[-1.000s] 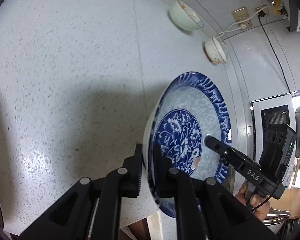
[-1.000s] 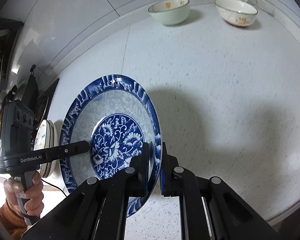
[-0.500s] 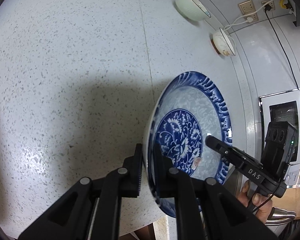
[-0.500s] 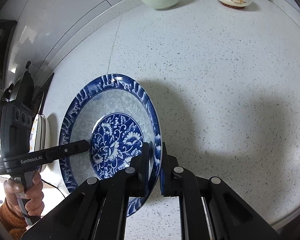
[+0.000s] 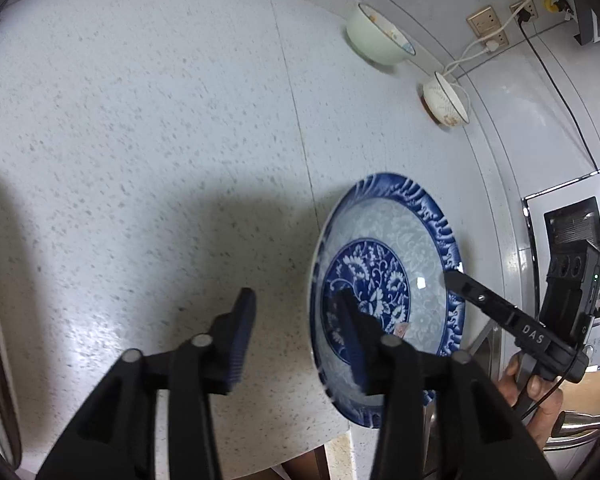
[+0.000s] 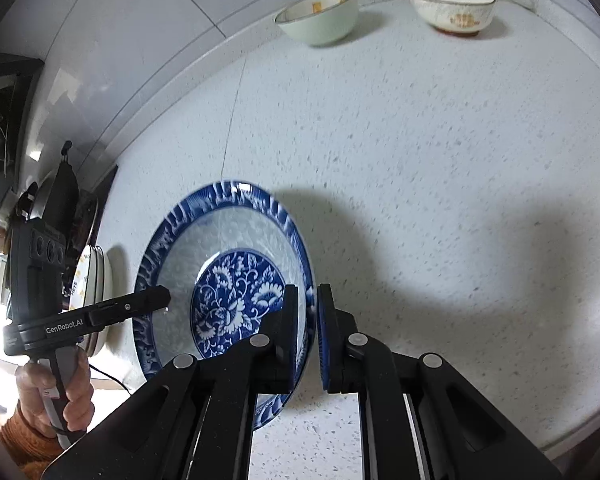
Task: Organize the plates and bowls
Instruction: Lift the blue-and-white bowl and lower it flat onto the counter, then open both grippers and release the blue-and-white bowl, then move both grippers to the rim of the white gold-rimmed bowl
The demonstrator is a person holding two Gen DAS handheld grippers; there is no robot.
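Observation:
A blue-and-white floral plate [image 5: 384,280] lies on the speckled white counter; it also shows in the right wrist view [image 6: 224,280]. My left gripper [image 5: 296,328] is open, its jaws wide apart astride the plate's near rim. My right gripper [image 6: 308,320] is narrowly parted around the opposite rim, and its grip cannot be judged. A pale green bowl [image 5: 376,42] [image 6: 320,16] and a cream bowl with a gold motif [image 5: 446,98] [image 6: 452,8] stand upright at the counter's back edge.
A stack of white plates [image 6: 94,292] sits left of the blue plate. Wall sockets with a white cable [image 5: 488,26] are behind the bowls. A grey appliance [image 5: 572,248] stands beside the counter. The counter's front edge [image 6: 560,436] is close.
My left gripper has opened and let go of the plate rim. The plate has come down onto the counter. My right gripper's jaws have parted slightly.

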